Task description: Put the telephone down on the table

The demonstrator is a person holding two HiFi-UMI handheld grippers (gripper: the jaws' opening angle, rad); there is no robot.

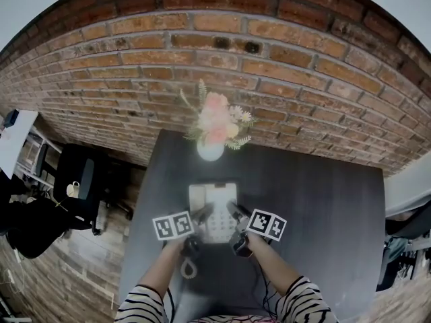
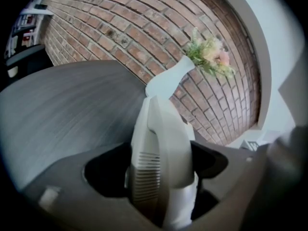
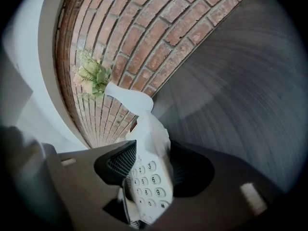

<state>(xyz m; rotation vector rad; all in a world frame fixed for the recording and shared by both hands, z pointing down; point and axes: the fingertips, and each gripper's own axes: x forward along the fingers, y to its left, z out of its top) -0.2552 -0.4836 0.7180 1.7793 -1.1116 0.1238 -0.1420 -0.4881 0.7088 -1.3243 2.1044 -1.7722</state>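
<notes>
A white telephone is held between my two grippers over the dark table, close to its top; I cannot tell whether it touches. My left gripper is shut on its left side, where the handset fills the gap between the jaws. On the right side my right gripper grips the body, with the keypad showing between its jaws. The coiled cord hangs toward me below the left gripper.
A white vase of pink flowers stands on the table just beyond the telephone, by the brick wall. A black office chair stands on the wooden floor left of the table. The table edge runs near my arms.
</notes>
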